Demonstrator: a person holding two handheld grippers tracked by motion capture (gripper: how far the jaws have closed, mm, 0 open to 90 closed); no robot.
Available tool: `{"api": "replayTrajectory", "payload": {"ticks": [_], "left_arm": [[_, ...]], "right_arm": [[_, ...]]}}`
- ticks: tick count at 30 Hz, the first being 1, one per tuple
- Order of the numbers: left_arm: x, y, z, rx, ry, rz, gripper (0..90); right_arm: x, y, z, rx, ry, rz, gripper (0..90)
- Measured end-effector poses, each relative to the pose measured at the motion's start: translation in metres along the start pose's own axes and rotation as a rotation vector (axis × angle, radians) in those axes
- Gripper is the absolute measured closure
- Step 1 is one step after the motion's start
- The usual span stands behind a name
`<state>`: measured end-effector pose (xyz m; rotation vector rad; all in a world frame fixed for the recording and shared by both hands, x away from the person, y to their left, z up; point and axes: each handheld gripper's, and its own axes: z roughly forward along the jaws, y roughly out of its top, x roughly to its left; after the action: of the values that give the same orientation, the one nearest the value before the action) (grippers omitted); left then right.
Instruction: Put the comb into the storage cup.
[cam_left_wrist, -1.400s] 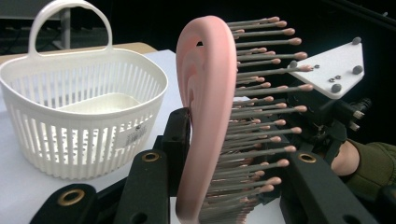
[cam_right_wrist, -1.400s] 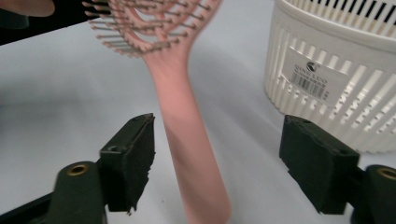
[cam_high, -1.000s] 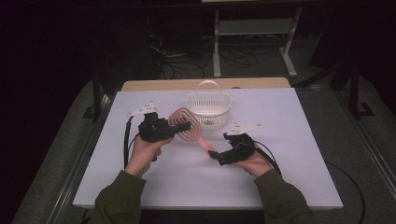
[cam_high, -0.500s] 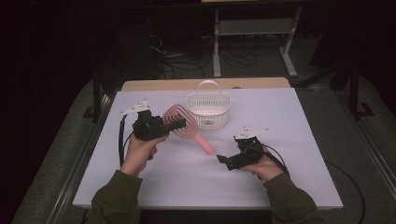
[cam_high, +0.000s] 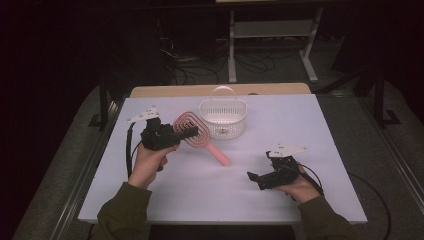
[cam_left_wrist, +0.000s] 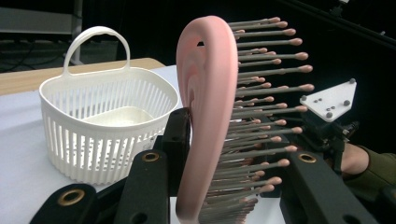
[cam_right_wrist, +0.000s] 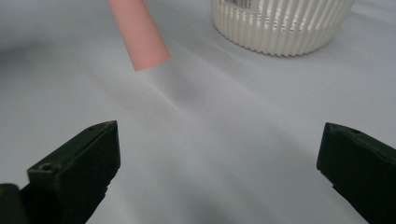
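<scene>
A pink hairbrush (cam_high: 192, 129) with a looped head is held above the table, its handle (cam_high: 220, 156) slanting down to the right. My left gripper (cam_high: 187, 131) is shut on the brush head. In the left gripper view the brush (cam_left_wrist: 205, 116) stands on edge between the jaws, bristles pointing right. My right gripper (cam_high: 256, 180) sits low at the table's near right, open, with nothing between its jaws. In the right gripper view the jaws (cam_right_wrist: 219, 154) stand wide apart, and the handle's end (cam_right_wrist: 137, 32) hangs ahead of them at the upper left.
A white slotted basket (cam_high: 225, 127) with a hoop handle stands just behind and right of the brush, also seen as the basket (cam_left_wrist: 93, 135) and basket (cam_right_wrist: 280, 28). The white table top (cam_high: 200, 200) ends at a wooden strip at the back. Dark floor and cables surround it.
My right gripper has drawn away from the brush handle, to the right and nearer the person. The left gripper with the brush has shifted slightly left.
</scene>
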<state>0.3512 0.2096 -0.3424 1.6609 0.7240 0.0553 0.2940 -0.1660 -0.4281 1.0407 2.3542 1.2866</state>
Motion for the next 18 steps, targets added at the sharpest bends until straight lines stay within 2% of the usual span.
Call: {"api": "replayTrajectory", "payload": {"ticks": [8, 18], "left_arm": [[0.001, 0.0, -0.001, -0.003, -0.001, -0.002, 64.1], [0.001, 0.004, -0.006, -0.02, -0.005, -0.006, 64.1]], "right_arm": [[-0.004, -0.014, -0.011, 0.005, -0.022, 0.015, 0.0], [-0.003, -0.024, -0.014, 0.013, -0.013, 0.022, 0.0]]}}
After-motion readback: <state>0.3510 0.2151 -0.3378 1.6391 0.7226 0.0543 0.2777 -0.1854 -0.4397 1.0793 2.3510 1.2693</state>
